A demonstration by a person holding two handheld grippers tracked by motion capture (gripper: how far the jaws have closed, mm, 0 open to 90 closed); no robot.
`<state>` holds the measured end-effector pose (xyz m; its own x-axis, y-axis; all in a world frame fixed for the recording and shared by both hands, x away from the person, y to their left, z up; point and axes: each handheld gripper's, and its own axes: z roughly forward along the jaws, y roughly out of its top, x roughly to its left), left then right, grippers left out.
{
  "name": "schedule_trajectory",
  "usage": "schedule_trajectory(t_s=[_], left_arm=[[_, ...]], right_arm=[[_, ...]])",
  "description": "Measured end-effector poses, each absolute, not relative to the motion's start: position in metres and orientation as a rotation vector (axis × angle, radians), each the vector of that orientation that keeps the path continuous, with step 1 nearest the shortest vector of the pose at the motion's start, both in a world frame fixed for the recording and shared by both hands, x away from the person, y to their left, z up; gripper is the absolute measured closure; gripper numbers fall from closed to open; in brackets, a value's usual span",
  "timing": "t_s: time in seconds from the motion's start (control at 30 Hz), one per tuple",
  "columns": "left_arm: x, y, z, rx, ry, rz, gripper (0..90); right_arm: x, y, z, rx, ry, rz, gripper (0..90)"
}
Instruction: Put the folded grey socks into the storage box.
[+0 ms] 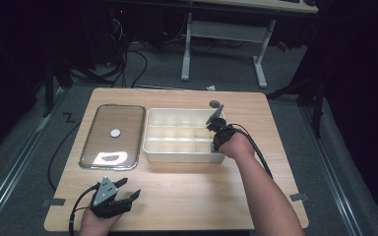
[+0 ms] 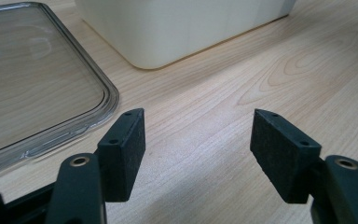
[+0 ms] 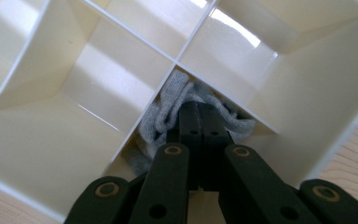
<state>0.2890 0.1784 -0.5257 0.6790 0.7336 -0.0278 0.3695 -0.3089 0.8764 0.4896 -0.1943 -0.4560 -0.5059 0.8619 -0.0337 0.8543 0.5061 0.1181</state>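
Right gripper [image 3: 200, 116], bunched grey cloth [image 3: 168, 105], no clear axis

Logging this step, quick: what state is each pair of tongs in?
Left tongs: open, empty, over the table.
Right tongs: closed, pressed into grey cloth in a divided box compartment.

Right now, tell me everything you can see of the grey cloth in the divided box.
The grey cloth is a soft, knitted-looking fabric, light grey, bunched into folds. It lies crumpled in a corner compartment of the cream divided box, pressed against the thin white dividers. The right tool reaches down into that compartment, its black jaws shut together on the bunched fabric. Part of the cloth is hidden behind the jaws, so I cannot tell its full shape.
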Motion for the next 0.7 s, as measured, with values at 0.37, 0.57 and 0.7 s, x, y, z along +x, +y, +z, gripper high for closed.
schedule_trajectory(t_s=[0.37, 0.57, 0.7], left_arm=[[0.290, 0.180, -0.527, 1.931, 0.861, 0.471, 36.6], [0.292, 0.178, -0.526, 1.937, 0.858, 0.475, 36.6], [0.293, 0.176, -0.526, 1.946, 0.852, 0.463, 36.9]], right_arm=[[0.478, -0.199, -0.426, 1.480, 2.606, 0.276, 86.9], [0.472, -0.199, -0.416, 1.460, 2.569, 0.414, 75.7], [0.460, -0.197, -0.417, 1.410, 2.533, 0.456, 63.9]])
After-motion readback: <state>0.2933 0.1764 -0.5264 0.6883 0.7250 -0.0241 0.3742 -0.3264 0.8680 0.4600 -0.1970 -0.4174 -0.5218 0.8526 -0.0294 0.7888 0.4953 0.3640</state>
